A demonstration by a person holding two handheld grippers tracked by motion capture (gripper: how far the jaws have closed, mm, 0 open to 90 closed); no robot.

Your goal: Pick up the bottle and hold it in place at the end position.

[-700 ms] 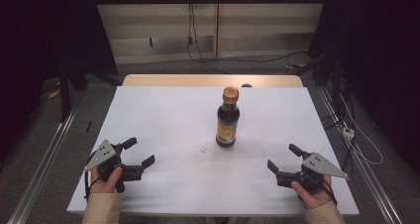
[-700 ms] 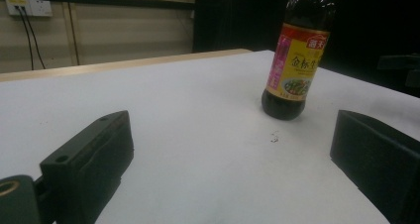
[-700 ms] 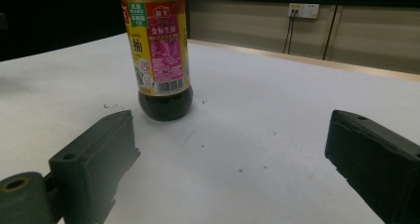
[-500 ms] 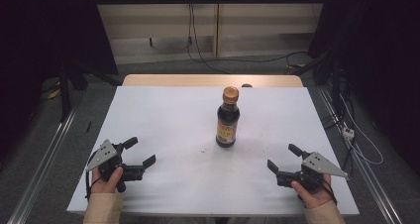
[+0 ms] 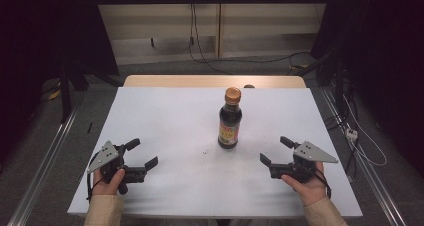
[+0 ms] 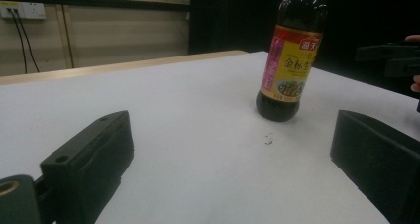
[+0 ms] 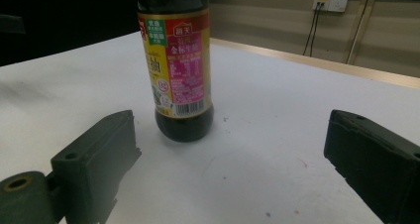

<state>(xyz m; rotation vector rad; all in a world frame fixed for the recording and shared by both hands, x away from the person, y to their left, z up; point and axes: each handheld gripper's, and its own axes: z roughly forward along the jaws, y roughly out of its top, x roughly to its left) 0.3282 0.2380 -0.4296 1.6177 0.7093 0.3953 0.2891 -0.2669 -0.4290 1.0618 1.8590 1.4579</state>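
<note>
The soy sauce bottle (image 5: 230, 118) stands upright, cap on, near the middle of the white counter (image 5: 165, 116). My left gripper (image 5: 142, 153) rests well to the left of the bottle and nearer me, my right gripper (image 5: 274, 151) to its right and nearer me; both have their fingers spread wide, holding nothing. I judge this the approach step: next I must bring one gripper in around the bottle's body without tipping it.

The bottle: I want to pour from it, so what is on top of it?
An orange-brown cap sits on the dark bottle, closed. Whether a seal lies under the cap is hidden.
</note>
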